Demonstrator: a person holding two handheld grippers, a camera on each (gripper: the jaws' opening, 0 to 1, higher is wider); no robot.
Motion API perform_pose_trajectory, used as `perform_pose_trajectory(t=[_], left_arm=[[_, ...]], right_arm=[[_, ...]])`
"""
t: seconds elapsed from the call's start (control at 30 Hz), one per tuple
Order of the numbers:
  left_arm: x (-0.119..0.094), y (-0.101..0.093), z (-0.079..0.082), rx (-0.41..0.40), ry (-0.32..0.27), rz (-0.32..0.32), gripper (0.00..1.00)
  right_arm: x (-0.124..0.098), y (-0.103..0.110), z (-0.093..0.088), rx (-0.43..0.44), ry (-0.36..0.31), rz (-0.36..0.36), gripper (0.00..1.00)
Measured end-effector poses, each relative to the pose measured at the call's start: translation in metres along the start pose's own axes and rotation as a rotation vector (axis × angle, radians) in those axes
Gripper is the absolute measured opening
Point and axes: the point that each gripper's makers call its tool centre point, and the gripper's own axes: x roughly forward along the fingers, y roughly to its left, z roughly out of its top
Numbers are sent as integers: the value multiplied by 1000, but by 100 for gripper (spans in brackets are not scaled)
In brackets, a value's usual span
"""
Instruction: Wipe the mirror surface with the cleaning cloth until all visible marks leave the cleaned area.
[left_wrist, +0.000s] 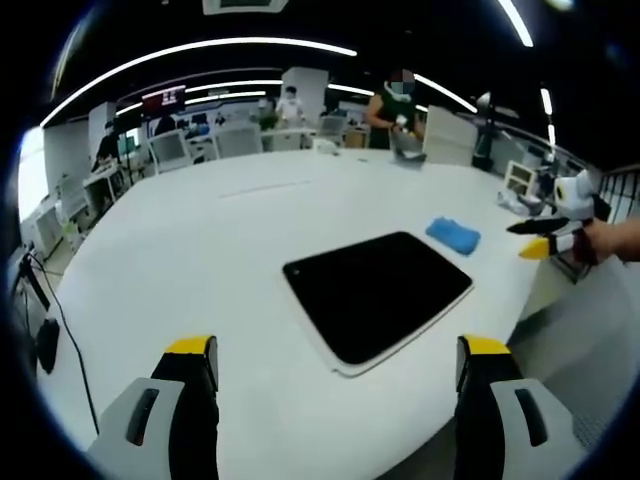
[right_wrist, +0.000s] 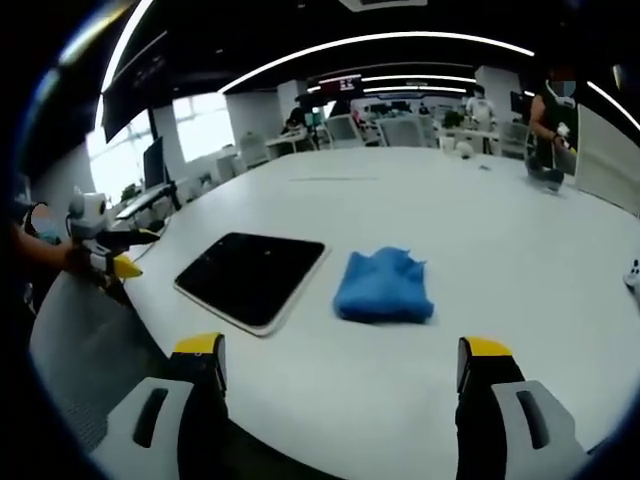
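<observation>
Your left tool (left_wrist: 335, 375): two grey jaws with yellow tips and black inner pads, spread wide, nothing between them, held above the near edge of the counter (left_wrist: 200, 240). Your right tool (right_wrist: 340, 375): same build, jaws likewise wide apart and empty.

Mirror (left_wrist: 378, 292): flat rectangular slab with rounded corners, dark glossy face, thin pale rim; it lies flat on the counter just ahead of your left tool and, in the right gripper view, ahead and to the left of your right tool.

Cleaning cloth (right_wrist: 384, 285): blue, soft, crumpled into a loose heap, lying on the counter just beside the mirror's edge, apart from it, straight ahead of your right tool.

Counter: broad, smooth, matte white, with a curved edge.

Background: office chairs (left_wrist: 170, 150), desks, curved ceiling light strips (right_wrist: 380, 40), standing people.
</observation>
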Motion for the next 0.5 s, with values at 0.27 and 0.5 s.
perform_pose_trajectory(t=[0.27, 0.5], left_arm=[[0, 2, 1, -6, -6, 3, 99], [-2, 7, 6, -18, -41, 22, 99]], right_arm=[[0, 3, -2, -1, 11, 14, 97], [-1, 2, -2, -27, 23, -2, 97]])
